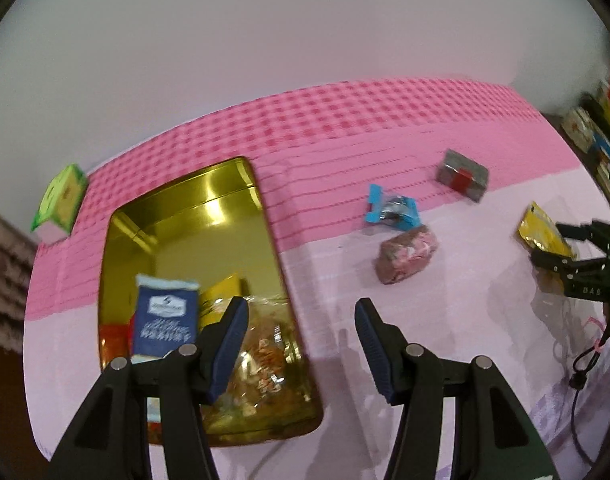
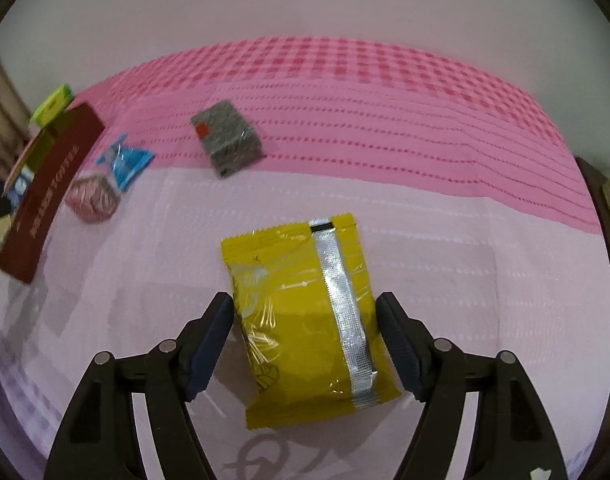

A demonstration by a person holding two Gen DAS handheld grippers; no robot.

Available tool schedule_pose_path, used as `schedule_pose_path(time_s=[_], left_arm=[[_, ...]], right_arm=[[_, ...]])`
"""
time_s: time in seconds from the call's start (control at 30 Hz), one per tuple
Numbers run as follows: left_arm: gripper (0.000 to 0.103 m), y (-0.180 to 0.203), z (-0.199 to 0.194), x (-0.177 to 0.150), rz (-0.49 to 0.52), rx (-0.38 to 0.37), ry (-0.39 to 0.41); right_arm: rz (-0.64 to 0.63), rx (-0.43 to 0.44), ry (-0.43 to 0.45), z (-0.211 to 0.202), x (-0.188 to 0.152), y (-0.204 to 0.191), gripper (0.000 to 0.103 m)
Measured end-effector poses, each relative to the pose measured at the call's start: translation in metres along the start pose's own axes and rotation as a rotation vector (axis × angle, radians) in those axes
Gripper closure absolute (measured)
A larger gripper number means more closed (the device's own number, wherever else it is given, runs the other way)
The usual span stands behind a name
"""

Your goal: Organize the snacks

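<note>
A gold tin [image 1: 193, 216] lies open on the pink cloth and holds a navy packet [image 1: 165, 318] and several other snacks. My left gripper [image 1: 301, 320] is open and empty over the tin's right rim. On the cloth lie a blue wrapped snack [image 1: 391, 210], a pink wrapped snack [image 1: 407, 254] and a grey box [image 1: 461, 176]. My right gripper [image 2: 305, 312] is open, its fingers on either side of a yellow packet [image 2: 305, 316] lying seam up. The left wrist view shows that gripper [image 1: 561, 244] at the packet [image 1: 543, 232].
A green box [image 1: 61, 200] stands at the table's far left edge. The tin's dark red outer wall [image 2: 45, 196] shows at left in the right wrist view. Boxes [image 1: 593, 128] are stacked at the far right. A cable [image 1: 581, 376] hangs by the right edge.
</note>
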State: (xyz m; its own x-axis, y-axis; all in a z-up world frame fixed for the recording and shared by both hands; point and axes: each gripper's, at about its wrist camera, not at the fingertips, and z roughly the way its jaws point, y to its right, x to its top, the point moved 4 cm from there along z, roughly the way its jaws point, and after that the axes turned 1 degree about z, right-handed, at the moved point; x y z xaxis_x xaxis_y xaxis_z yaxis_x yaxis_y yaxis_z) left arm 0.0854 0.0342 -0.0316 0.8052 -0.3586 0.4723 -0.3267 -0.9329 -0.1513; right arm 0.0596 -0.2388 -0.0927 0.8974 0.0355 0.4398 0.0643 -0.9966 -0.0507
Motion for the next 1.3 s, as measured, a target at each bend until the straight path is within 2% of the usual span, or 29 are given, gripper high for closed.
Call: schedule_pose_path(time_s=[0.03, 0.1, 0.2, 0.53, 0.77, 0.9, 1.1, 1.3], left_arm=[[0.046, 0.004, 0.002, 0.001, 0.018, -0.002, 0.0], [0.046, 0.012, 0.006, 0.003, 0.053, -0.01, 0.0], [0.046, 0.021, 0.011, 0.007, 0.089, -0.041, 0.0], [0.046, 0.057, 0.031, 0.024, 0.274, -0.153, -0.033], [0.046, 0.068, 0.05, 0.032, 0.352, -0.202, -0.079], [0.046, 0.068, 0.059, 0.036, 0.369, -0.2, -0.093], [0.046, 0.067, 0.075, 0.042, 0.344, -0.25, -0.133], [0.047, 0.074, 0.077, 0.042, 0.35, -0.257, -0.119]], right_arm=[[-0.02, 0.0, -0.002, 0.0, -0.001, -0.001, 0.031], [-0.049, -0.006, 0.002, 0.0, -0.002, -0.003, 0.04], [-0.051, -0.003, 0.017, -0.002, -0.002, -0.001, 0.046], [-0.021, -0.025, 0.044, -0.002, -0.003, 0.0, 0.047], [-0.009, -0.026, 0.043, -0.001, -0.002, -0.001, 0.046], [-0.009, -0.026, 0.043, -0.001, -0.002, 0.0, 0.045], [-0.008, -0.029, 0.043, -0.001, -0.001, 0.0, 0.045], [-0.006, -0.03, 0.044, 0.0, -0.001, 0.0, 0.044]])
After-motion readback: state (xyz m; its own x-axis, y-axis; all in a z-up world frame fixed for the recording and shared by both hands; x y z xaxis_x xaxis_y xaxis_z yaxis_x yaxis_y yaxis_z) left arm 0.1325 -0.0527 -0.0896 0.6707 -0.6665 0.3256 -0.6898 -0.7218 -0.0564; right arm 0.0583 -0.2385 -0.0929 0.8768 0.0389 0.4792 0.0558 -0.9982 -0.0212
